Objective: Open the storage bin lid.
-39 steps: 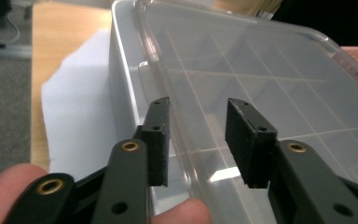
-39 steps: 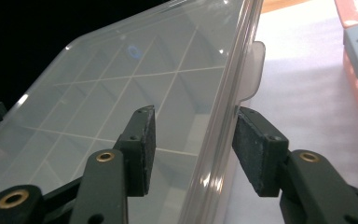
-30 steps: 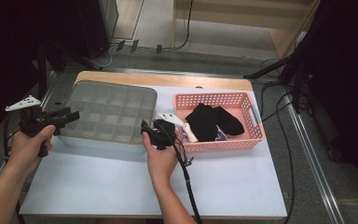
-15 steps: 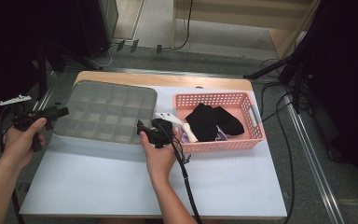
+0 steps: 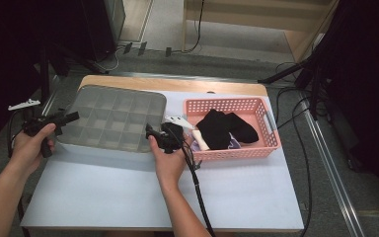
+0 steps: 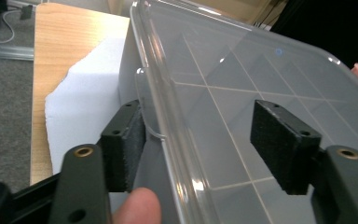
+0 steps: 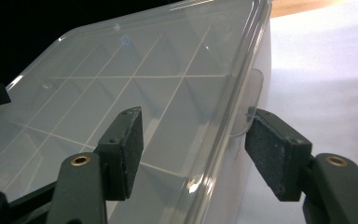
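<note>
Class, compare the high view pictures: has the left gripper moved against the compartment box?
Yes. The left gripper has moved down the picture along the compartment box's left edge, its jaws just opening, now straddling the rim.

A clear plastic organiser box with a grid of compartments [image 5: 112,123] lies flat on the left part of the white-covered bench [image 5: 128,197], its transparent lid [image 6: 261,84] closed on top. A small clear tab [image 7: 249,100] sticks out from the lid's rim at each short end.
</note>
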Tool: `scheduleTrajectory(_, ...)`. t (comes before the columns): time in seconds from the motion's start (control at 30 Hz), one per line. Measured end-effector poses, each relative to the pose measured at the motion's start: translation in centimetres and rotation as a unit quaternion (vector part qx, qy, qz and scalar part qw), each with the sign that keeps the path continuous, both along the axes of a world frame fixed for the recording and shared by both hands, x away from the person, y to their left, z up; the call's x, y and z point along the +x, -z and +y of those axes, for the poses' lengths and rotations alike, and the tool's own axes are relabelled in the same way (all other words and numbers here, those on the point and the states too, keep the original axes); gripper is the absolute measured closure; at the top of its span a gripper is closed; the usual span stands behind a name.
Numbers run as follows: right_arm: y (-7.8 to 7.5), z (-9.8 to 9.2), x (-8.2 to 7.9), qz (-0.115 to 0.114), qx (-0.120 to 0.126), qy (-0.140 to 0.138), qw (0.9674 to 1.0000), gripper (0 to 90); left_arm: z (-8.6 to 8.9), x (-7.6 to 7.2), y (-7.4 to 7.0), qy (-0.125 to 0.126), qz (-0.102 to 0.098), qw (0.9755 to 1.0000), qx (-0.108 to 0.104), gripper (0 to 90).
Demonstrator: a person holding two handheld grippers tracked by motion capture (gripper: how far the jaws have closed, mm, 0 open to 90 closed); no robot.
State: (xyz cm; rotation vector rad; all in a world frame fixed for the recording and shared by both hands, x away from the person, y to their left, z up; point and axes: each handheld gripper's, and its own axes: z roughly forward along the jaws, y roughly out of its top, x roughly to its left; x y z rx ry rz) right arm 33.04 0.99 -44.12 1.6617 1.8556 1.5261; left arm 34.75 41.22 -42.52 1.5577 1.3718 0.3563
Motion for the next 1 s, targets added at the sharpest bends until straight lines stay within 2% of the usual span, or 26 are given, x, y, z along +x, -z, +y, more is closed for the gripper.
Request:
scheduleTrajectory(0.37, -0.5, -0.2, -0.1, -0.004, 0.008, -0.004, 0.9999, 41.4, 0.0, -0.5, -1.1, -0.015, -0.017, 0.9997, -0.001, 43.0)
scheduleTrajectory(0.57, -1.2, -0.3, -0.2, -0.007, 0.020, -0.001, 0.9998, 41.7, 0.0, -0.9, -1.6, -0.012, -0.013, 0.9998, -0.011, 42.7)
scheduleTrajectory(0.77, -1.7, -0.5, -0.5, -0.016, 0.018, -0.004, 0.9997, 43.7, -0.2, -1.4, -2.3, -0.012, -0.018, 0.9998, 0.001, 43.3)
scheduleTrajectory(1.0, -2.1, -0.5, -1.2, -0.010, 0.015, -0.004, 0.9998, 43.9, -0.3, -3.0, -2.8, -0.010, -0.018, 0.9997, 0.014, 43.3)
